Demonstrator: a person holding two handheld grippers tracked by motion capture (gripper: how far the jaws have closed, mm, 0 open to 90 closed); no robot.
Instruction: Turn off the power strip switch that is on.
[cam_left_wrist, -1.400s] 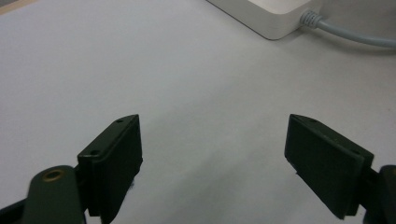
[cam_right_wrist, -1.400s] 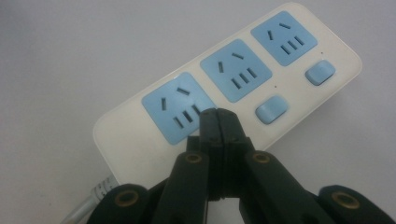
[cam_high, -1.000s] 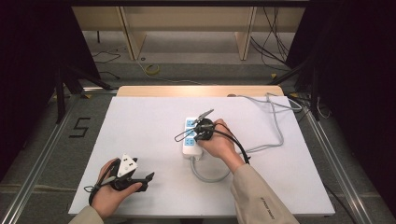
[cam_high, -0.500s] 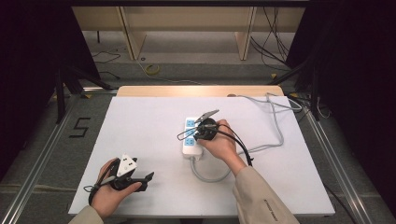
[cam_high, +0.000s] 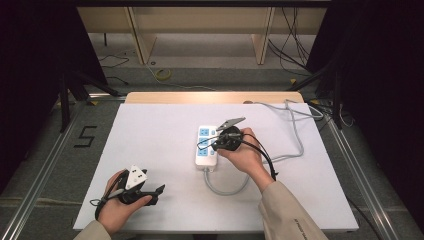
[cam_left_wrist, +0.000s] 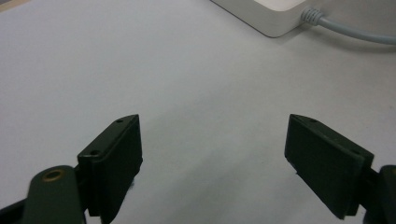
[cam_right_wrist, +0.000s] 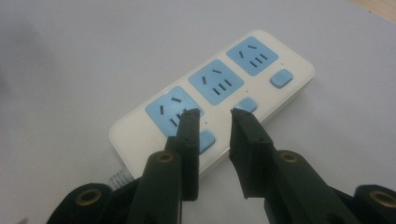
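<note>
A white power strip (cam_high: 206, 146) w/ three blue sockets and three blue switches lies near the middle of the white surface (cam_high: 150, 135), its grey cord (cam_high: 227, 187) looping off the near end and round to the right. In the high view the right tongs (cam_high: 220, 141) hang just over the strip, tips pointing down at its near half. In the right gripper view the jaws stand narrowly apart, w/ nothing between them; they have just been opening. The tips sit over the switch (cam_right_wrist: 206, 138) beside the nearest socket (cam_right_wrist: 173, 110) and the middle switch (cam_right_wrist: 247, 104); whether they touch the strip can't be told. The left tongs (cam_high: 150, 192) rest low at the near-left corner, jaws wide and empty, well apart from the strip. The step looks like pressing a switch w/ the right tongs. To do it well, prob: bring the jaws nearer together so one firm tip lands on a single button, not across two; come straight down, not at a slant, so the strip doesn't skid; press only till it clicks, then lift clear. If the strip slides, the left tongs could steady its far end.
</note>
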